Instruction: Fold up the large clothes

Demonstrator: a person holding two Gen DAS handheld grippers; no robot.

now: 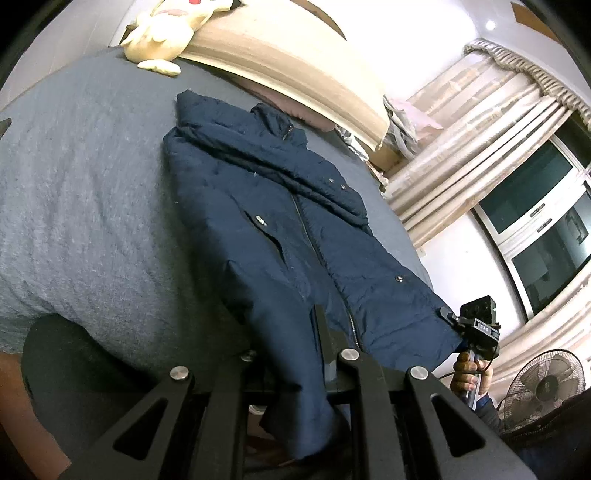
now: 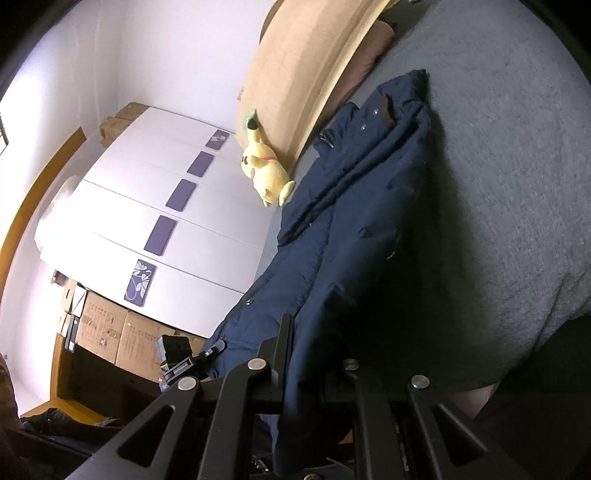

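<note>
Grey bedding covers the bed (image 1: pixel 81 192), a broad flat base for folding, with the tan headboard (image 1: pixel 288 62) at twelve o'clock. On it lies the navy jacket (image 1: pixel 280 206), zipped front up, collar toward the headboard, sleeves folded across the chest so the body makes a neat strip. Its hem lifts off the bed edge at six o'clock: the left gripper (image 1: pixel 325 354) and right gripper (image 2: pixel 291 354) each have their jaws nipped nearly closed on a hem corner, probably to carry the hem toward the collar. A yellow plush toy (image 1: pixel 166 33) sits well clear.

Bed (image 1: pixel 81 177) with grey textured cover fills frame centre and left. Navy jacket (image 1: pixel 280 206) lies on it, centre. Yellow plush toy (image 1: pixel 166 33) at upper left, against beige headboard (image 1: pixel 295 62).
</note>
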